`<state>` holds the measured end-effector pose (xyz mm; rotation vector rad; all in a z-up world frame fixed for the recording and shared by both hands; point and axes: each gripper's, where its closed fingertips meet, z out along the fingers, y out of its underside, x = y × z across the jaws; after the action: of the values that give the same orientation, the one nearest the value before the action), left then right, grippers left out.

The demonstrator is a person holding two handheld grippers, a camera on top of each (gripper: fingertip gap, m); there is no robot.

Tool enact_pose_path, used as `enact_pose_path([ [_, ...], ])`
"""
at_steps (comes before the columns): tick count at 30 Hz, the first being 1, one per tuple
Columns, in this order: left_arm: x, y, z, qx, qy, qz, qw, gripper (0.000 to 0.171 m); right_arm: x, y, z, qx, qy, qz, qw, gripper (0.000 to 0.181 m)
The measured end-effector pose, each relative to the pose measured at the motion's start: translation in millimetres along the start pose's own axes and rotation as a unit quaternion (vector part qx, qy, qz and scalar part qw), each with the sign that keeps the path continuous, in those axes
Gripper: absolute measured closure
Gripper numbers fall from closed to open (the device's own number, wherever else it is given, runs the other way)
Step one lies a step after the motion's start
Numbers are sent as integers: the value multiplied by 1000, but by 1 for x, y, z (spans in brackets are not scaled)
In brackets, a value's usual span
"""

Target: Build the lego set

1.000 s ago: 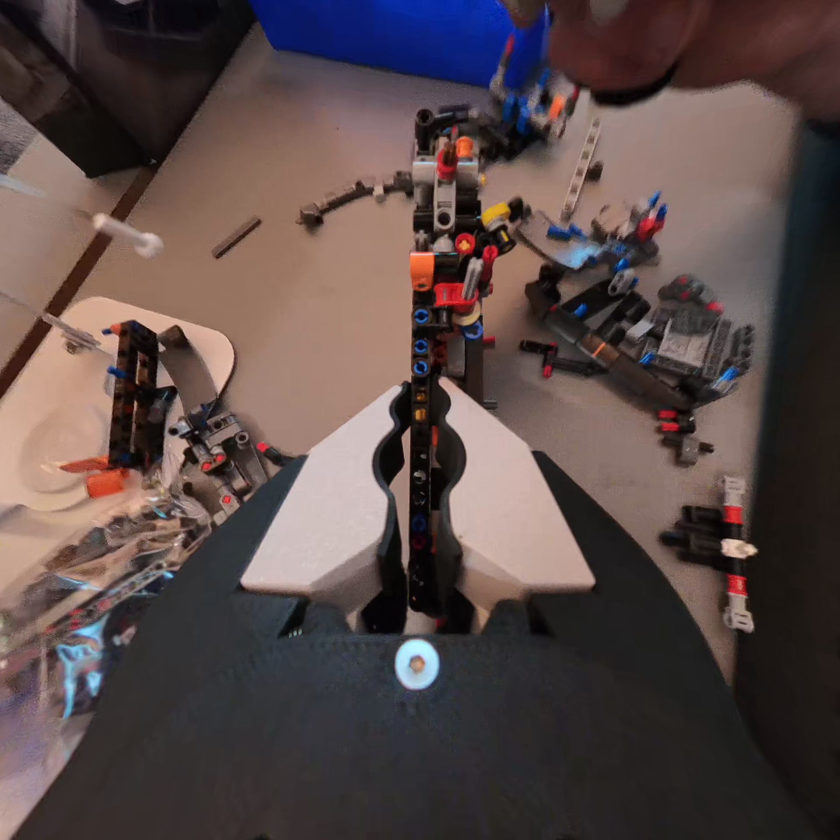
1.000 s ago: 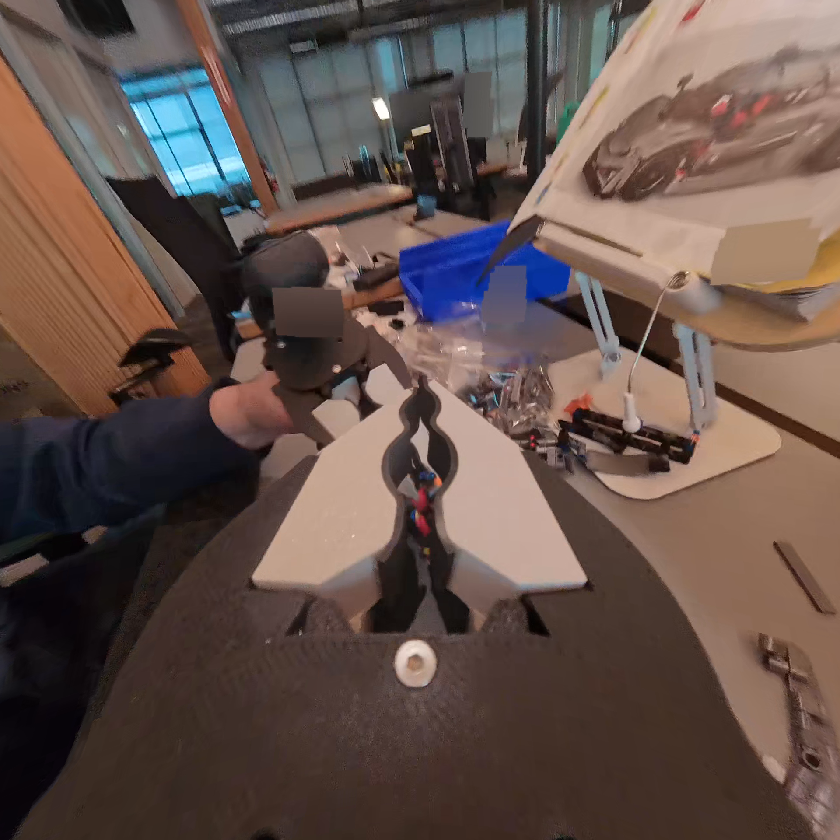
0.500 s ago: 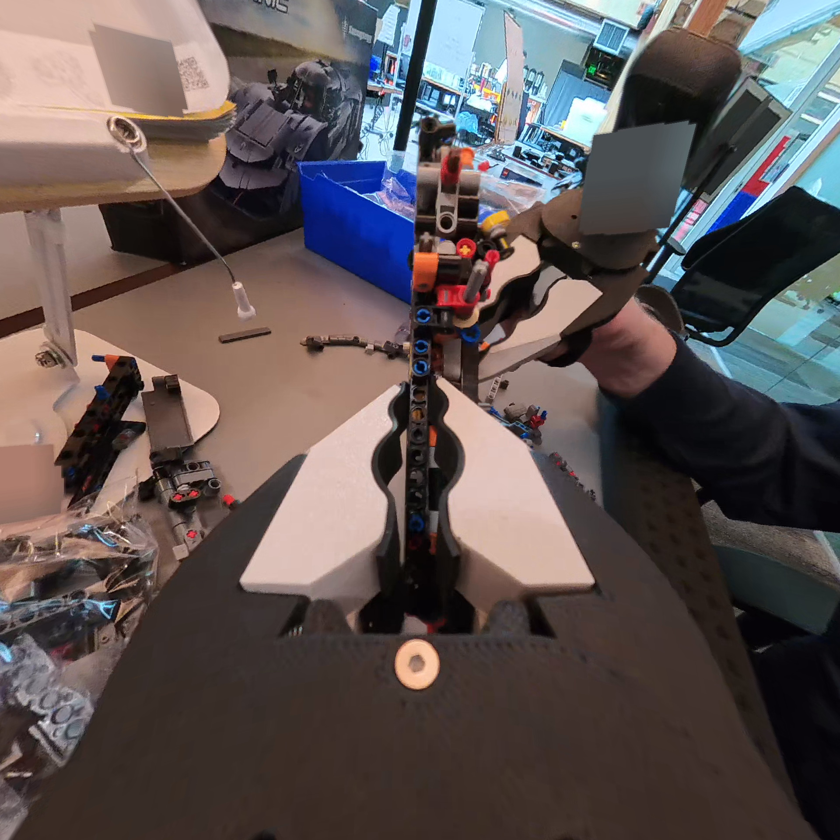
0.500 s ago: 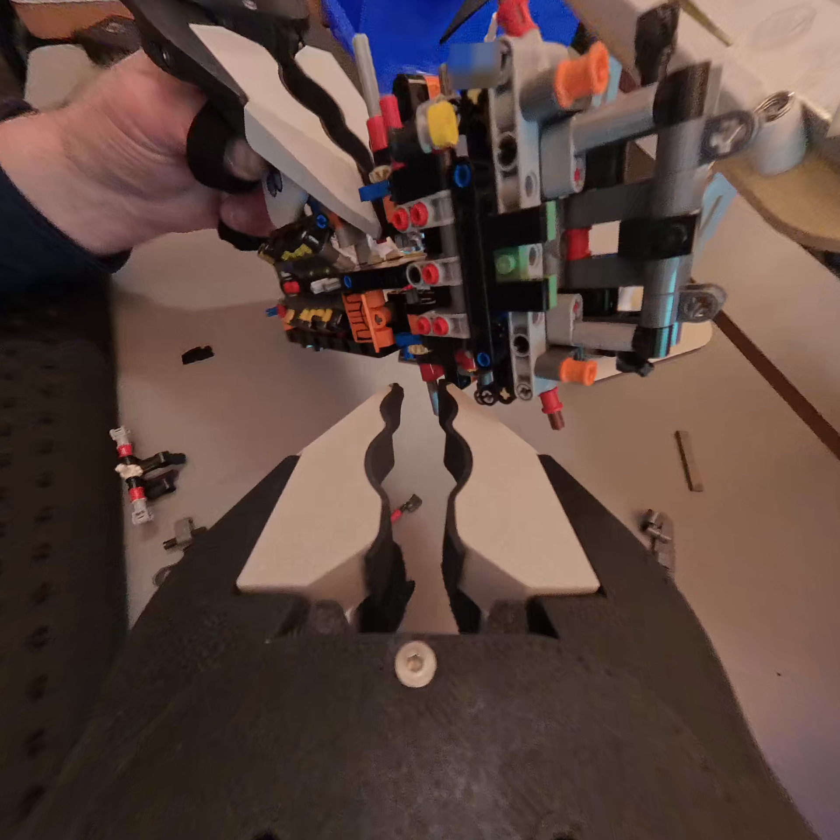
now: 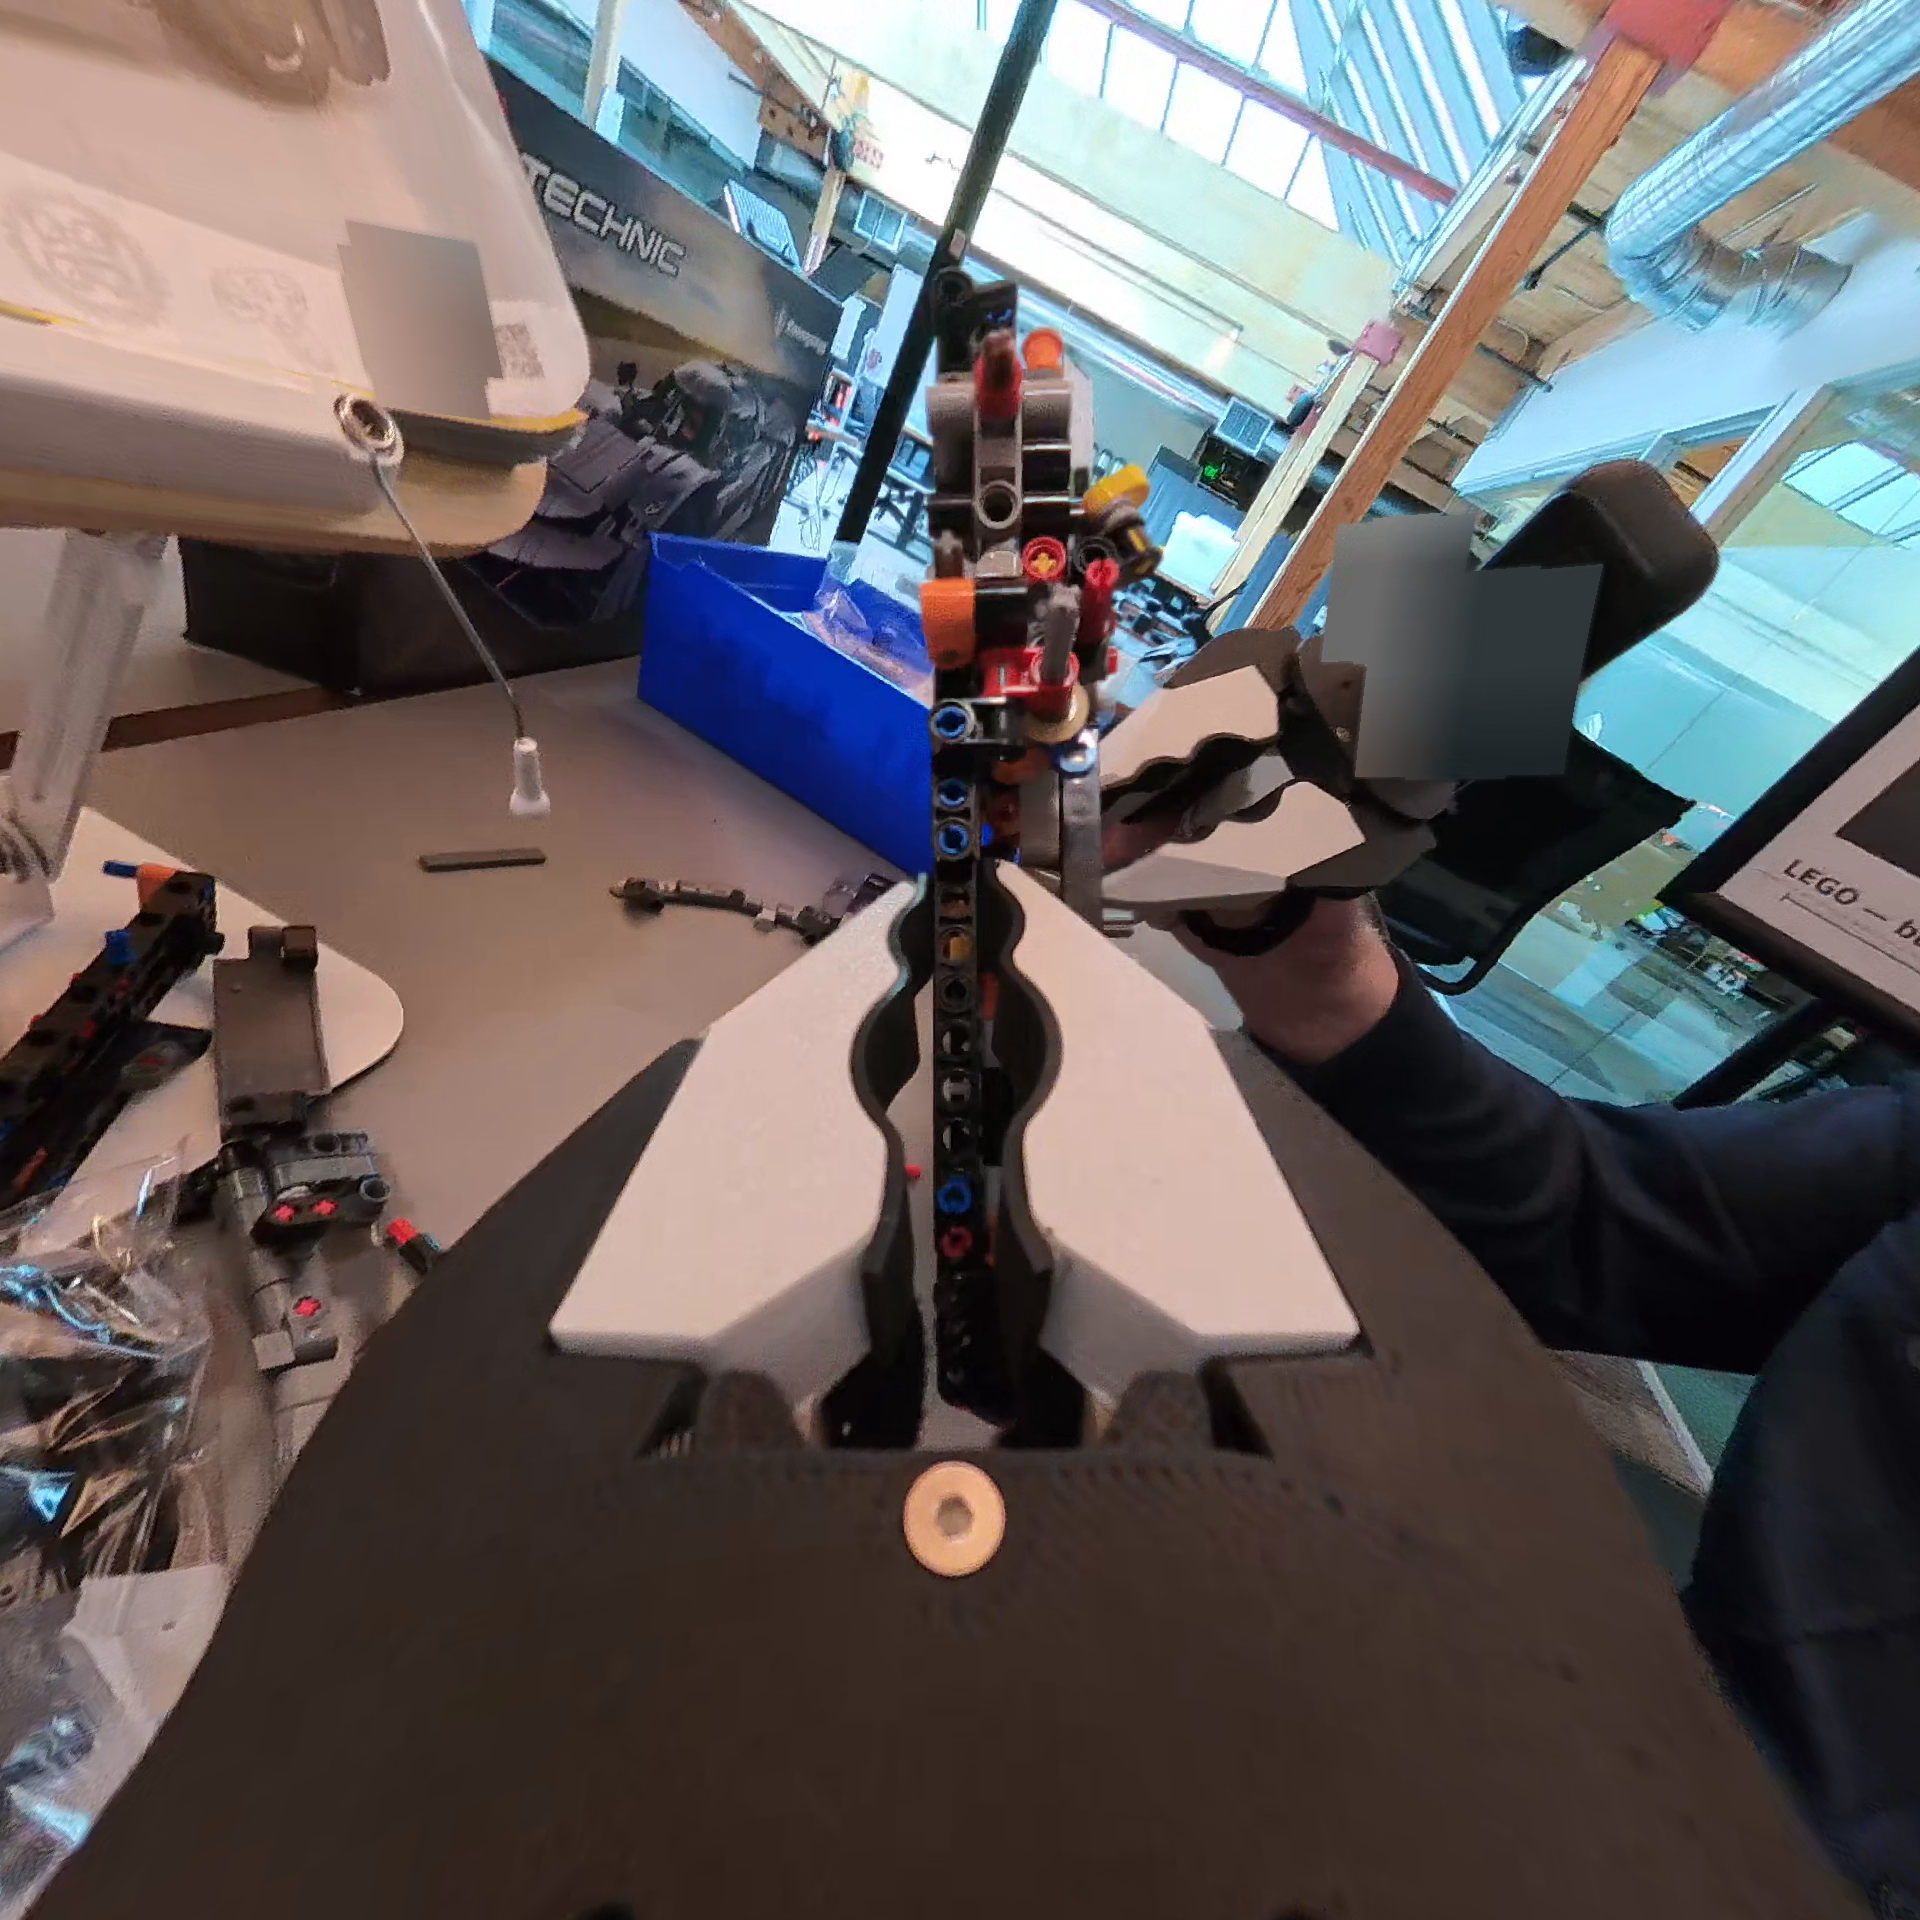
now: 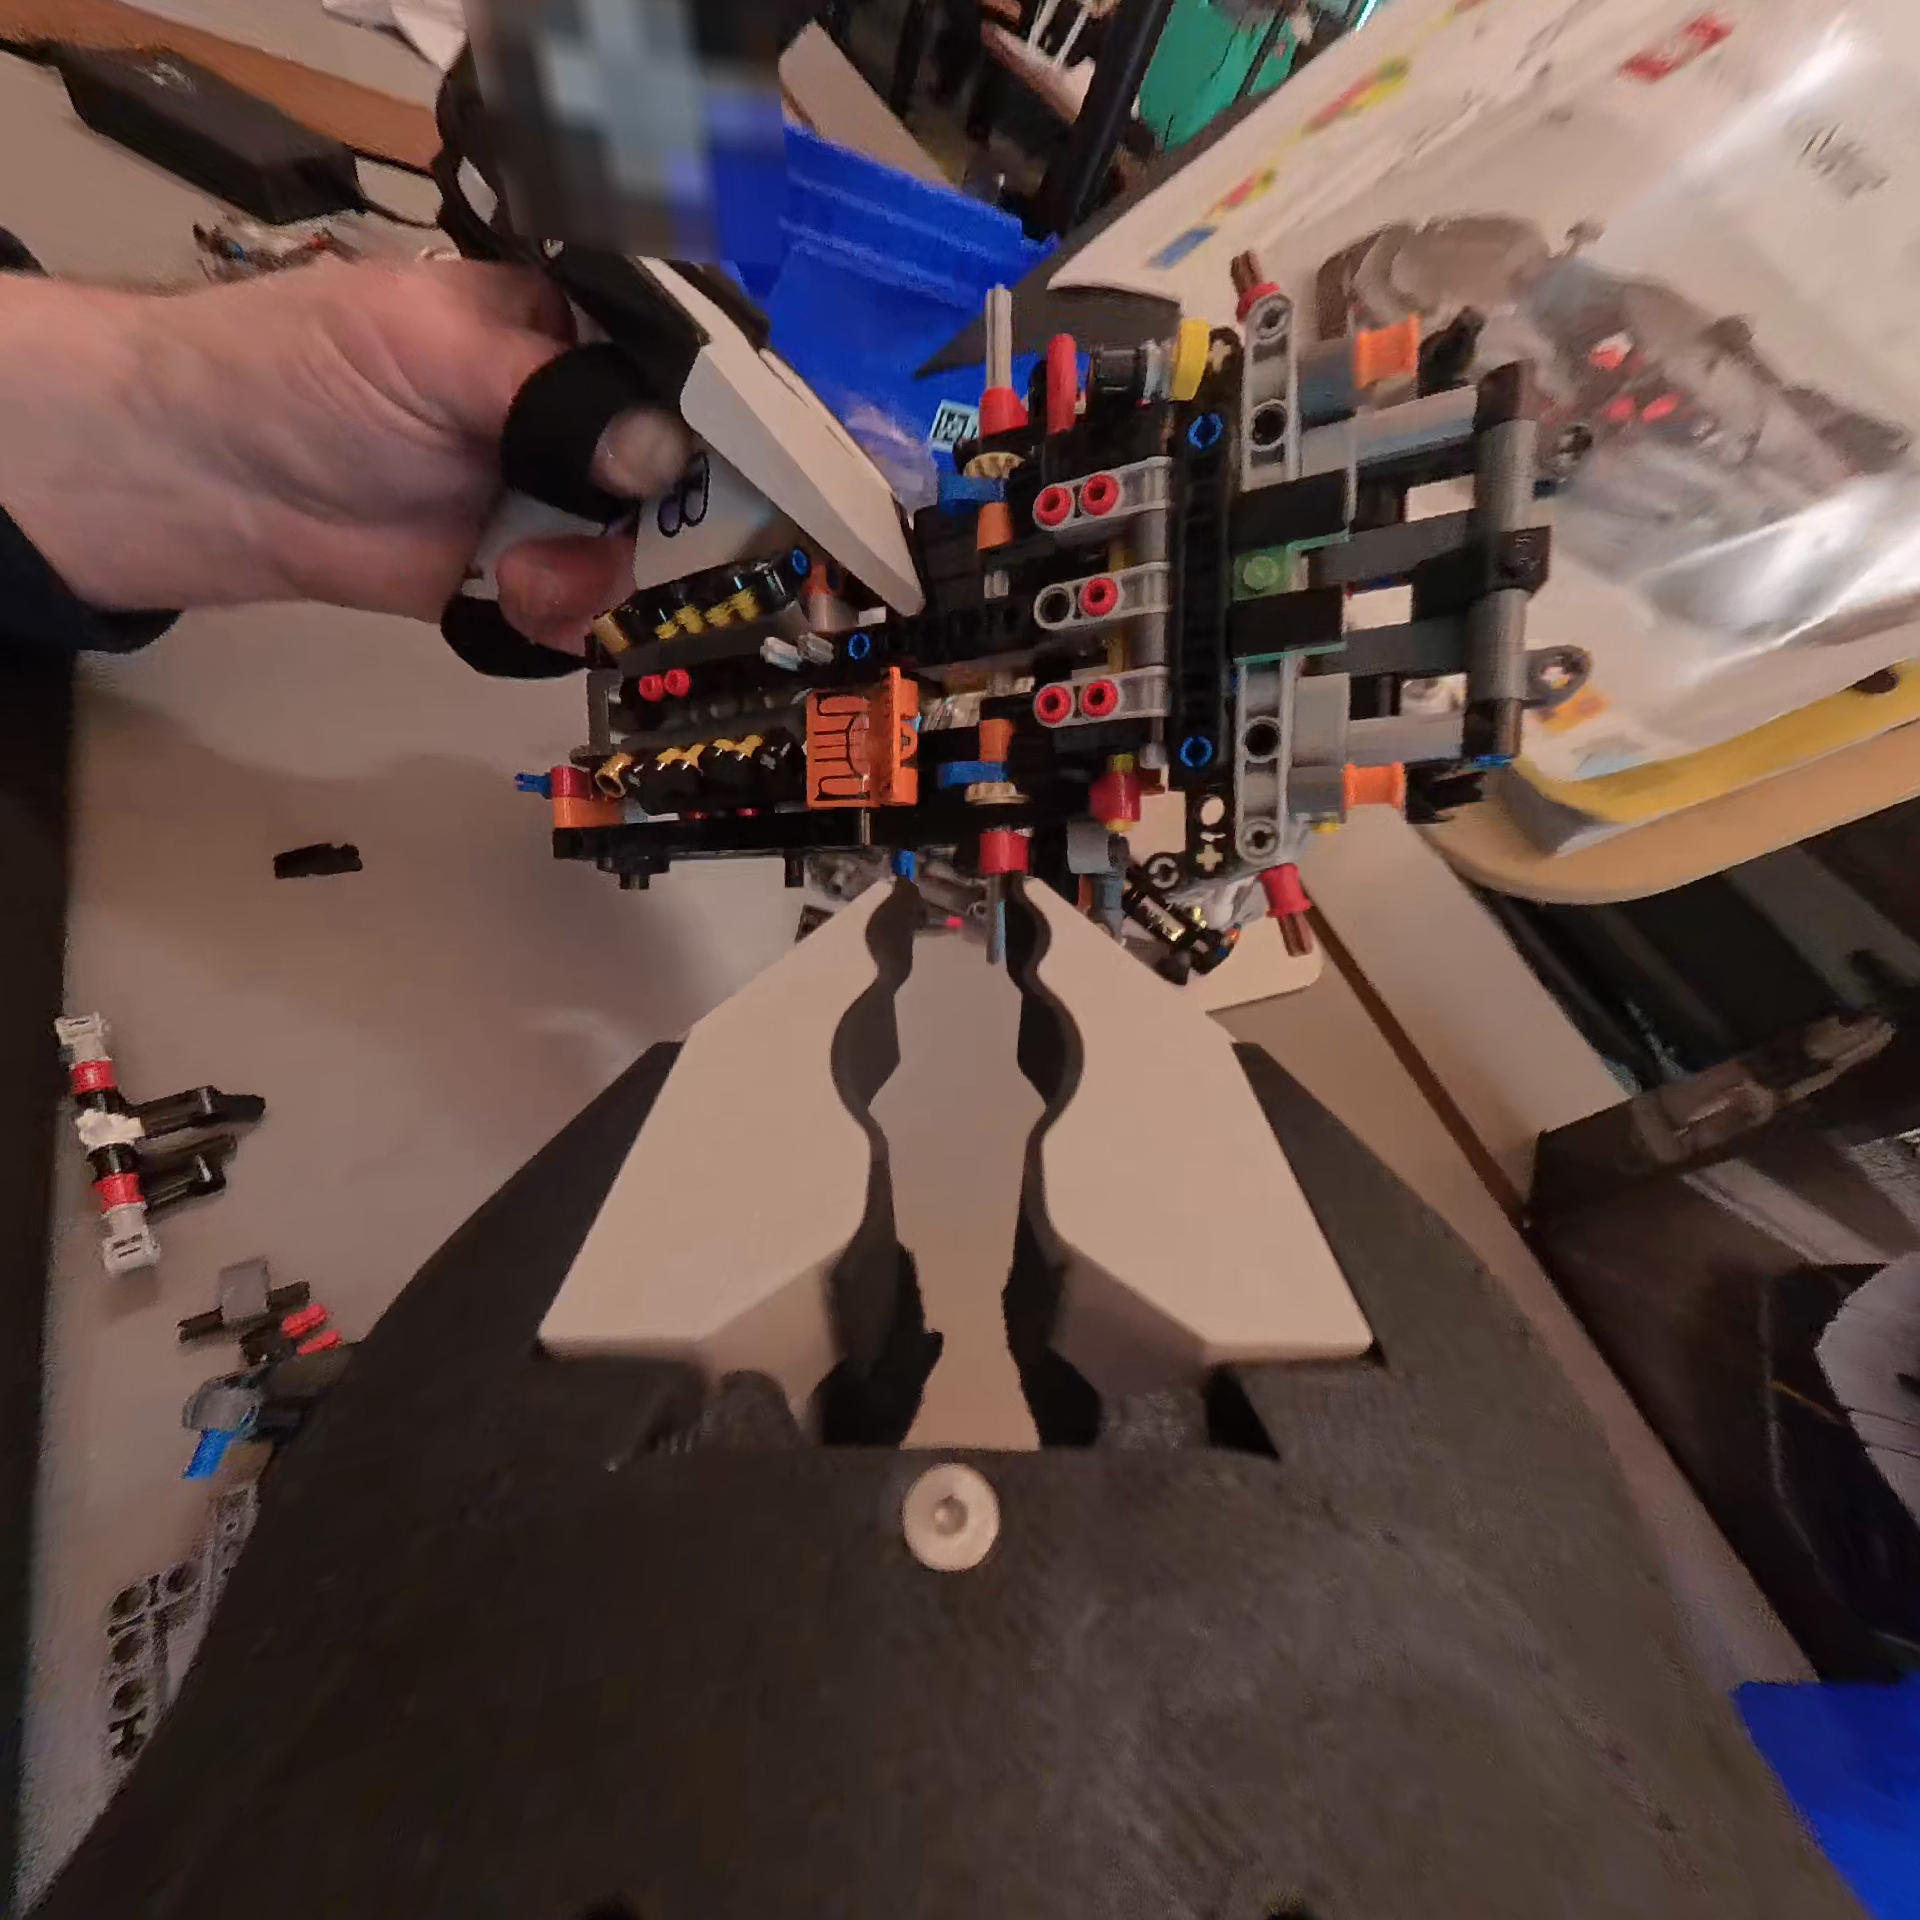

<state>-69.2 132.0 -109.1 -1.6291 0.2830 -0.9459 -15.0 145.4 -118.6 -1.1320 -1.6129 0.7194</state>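
Here, one clamped lego assembly (image 5: 961, 1039)

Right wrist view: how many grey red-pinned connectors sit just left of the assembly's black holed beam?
3, stacked: top connector, middle connector, bottom connector. More may be hidden behind.

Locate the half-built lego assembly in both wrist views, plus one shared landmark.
Left wrist view: lego assembly stands upright at centre, clamped in the left gripper.
Right wrist view: lego assembly seen broadside, upper centre, beyond the open right gripper.
Shared landmark: blue bin.
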Motion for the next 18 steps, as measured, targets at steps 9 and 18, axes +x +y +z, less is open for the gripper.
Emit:
enact_pose_path([
  [9,10,6,12,-23,-11,37,999,167,-13,-5,15,-15,18,-42,999,173],
  [18,6,11,17,-49,-76,96,991,167,-13,15,23,-102,29,-55,993,176],
])
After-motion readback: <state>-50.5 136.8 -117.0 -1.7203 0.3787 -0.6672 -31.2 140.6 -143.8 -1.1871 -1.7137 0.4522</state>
